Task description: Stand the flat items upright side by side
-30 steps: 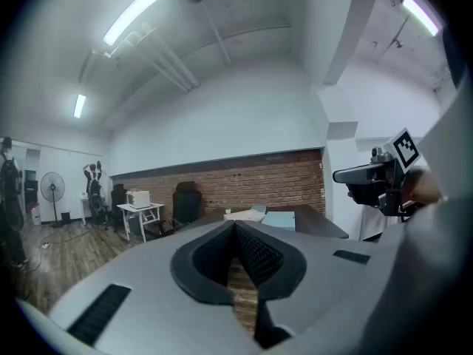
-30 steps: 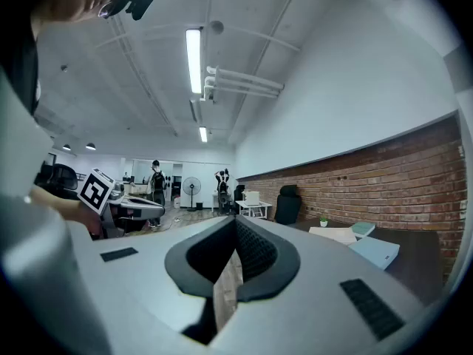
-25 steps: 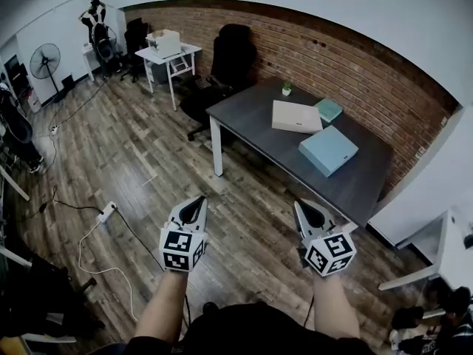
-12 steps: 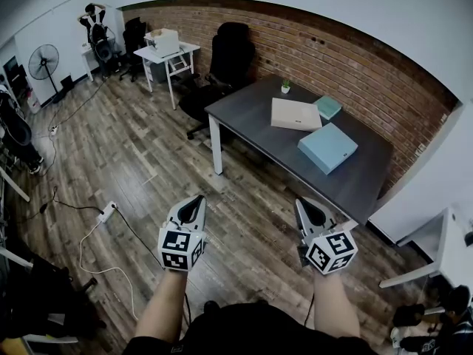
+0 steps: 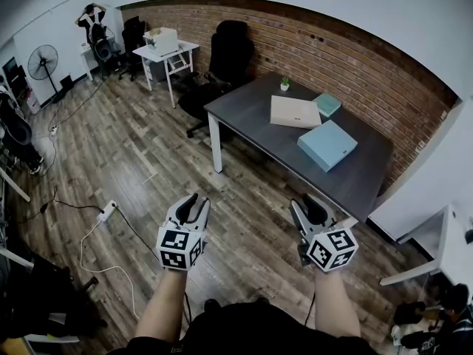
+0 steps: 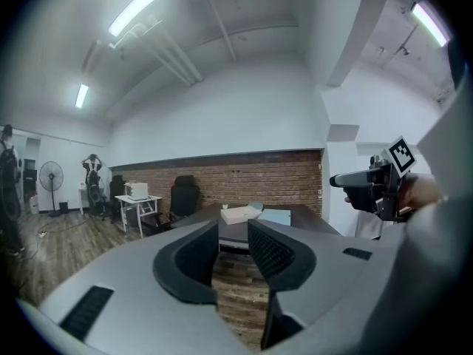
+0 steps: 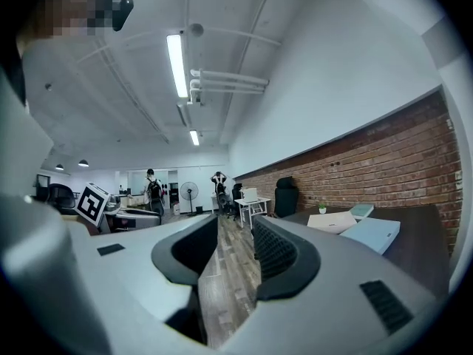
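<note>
Three flat items lie on a dark grey table (image 5: 244, 117): a cream box (image 5: 295, 112), a small teal book (image 5: 327, 105) and a large light-blue binder (image 5: 327, 146). Both grippers hang over the wooden floor, well short of the table's near edge. My left gripper (image 5: 194, 204) is open by a narrow gap, its jaws having just been opening, with nothing between them (image 6: 233, 235). My right gripper (image 5: 304, 207) is likewise slightly open after just opening, and it is empty (image 7: 235, 242). The right gripper view shows the cream box (image 7: 332, 221) and the binder (image 7: 373, 234) off to the right.
A black office chair (image 5: 230, 58) stands at the table's far end. Behind it are a small white desk (image 5: 166, 50), a fan (image 5: 43, 61) and a person (image 5: 92, 21). A power strip with cables (image 5: 107, 211) lies on the floor to the left. A white desk (image 5: 451, 250) is at the right.
The jaws of both grippers, shut in the earlier frames, now stand slightly apart. The hands have hardly moved.
</note>
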